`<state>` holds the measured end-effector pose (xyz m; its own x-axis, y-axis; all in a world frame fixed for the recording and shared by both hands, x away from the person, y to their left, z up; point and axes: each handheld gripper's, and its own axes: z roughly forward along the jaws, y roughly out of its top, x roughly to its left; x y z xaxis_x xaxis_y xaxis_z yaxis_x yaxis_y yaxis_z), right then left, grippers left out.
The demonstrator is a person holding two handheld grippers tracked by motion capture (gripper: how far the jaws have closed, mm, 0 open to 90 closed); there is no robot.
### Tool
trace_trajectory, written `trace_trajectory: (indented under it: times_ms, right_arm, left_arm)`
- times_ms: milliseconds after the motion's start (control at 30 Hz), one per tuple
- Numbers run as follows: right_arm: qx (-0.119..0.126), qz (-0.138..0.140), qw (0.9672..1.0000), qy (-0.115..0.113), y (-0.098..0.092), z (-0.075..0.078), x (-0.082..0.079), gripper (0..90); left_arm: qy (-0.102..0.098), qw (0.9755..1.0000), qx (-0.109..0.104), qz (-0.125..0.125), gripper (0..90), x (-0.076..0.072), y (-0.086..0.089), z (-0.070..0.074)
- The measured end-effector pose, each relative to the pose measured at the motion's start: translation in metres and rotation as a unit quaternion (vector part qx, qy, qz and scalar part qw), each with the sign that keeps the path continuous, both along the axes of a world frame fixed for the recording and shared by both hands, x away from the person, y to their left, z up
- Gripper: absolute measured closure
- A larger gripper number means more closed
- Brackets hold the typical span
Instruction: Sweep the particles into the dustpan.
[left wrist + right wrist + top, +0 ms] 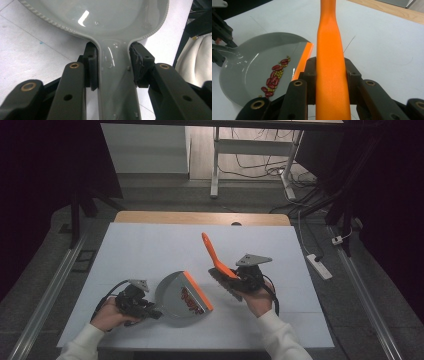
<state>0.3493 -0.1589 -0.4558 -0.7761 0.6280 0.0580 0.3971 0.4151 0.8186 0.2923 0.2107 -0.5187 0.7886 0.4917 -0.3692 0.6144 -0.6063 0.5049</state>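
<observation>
White tabletop [150, 245], dark room beyond. Left gripper [113, 72] clamps handle of grey dustpan [182, 295], lying front-centre on table; red beans [273, 77] inside pan. Right gripper [329, 80] clamps orange brush [220, 265] just right of pan, handle angled up and away.

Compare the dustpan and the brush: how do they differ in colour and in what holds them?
The dustpan is grey with an orange lip; the brush has an orange handle. The dustpan carries beans; the brush carries nothing. The left tool clamps the dustpan's handle, the right tool the brush's. Both are firmly gripped.
</observation>
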Motion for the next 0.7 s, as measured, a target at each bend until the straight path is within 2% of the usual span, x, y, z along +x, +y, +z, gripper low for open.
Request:
trace_trajectory:
  times_ms: [167,267,300,367,400,433,500,600,667,700]
  right_arm:
    - [-0.006,0.0,1.0,0.007,-0.001,-0.003,0.002,70.2]
    - [-0.017,-0.004,0.9998,0.01,0.0,-0.007,0.004,70.2]
    - [-0.027,-0.013,0.9994,0.019,0.001,-0.013,0.004,70.2]
    - [-0.032,-0.014,0.999,0.027,0.002,-0.018,0.005,70.2]
    - [-0.047,-0.012,0.998,0.041,0.006,-0.028,0.003,70.2]
    - [-0.047,-0.012,0.998,0.041,0.006,-0.028,0.003,70.2]
    - [-0.057,0.0,0.9971,0.05,0.014,-0.037,-0.004,70.2]
    - [-0.055,0.011,0.997,0.053,0.021,-0.037,-0.011,70.2]
    - [-0.054,0.032,0.9965,0.055,0.031,-0.039,-0.024,70.2]
    - [-0.054,0.032,0.9965,0.055,0.031,-0.039,-0.024,70.2]
  left_arm:
    - [0.001,1.0,-0.001,-0.001,61.8,0.0,0.0,-0.002]
    - [0.0,1.0,-0.002,0.0,61.8,-0.001,0.0,-0.002]
    - [0.0,1.0,-0.001,0.0,61.8,-0.001,0.0,-0.002]
    - [0.001,1.0,0.0,0.002,61.8,-0.001,0.0,-0.002]
    - [0.001,1.0,0.0,0.002,61.8,-0.001,0.0,-0.002]
    - [0.001,1.0,0.0,0.002,61.8,-0.001,0.0,-0.002]
    - [0.001,1.0,-0.001,0.002,61.8,-0.001,0.0,-0.002]
    - [0.001,1.0,0.0,0.003,61.9,-0.001,-0.001,-0.002]
    - [0.0,1.0,0.001,0.003,61.8,-0.001,-0.001,-0.002]
    - [-0.001,1.0,0.002,0.003,61.8,-0.001,-0.001,-0.002]
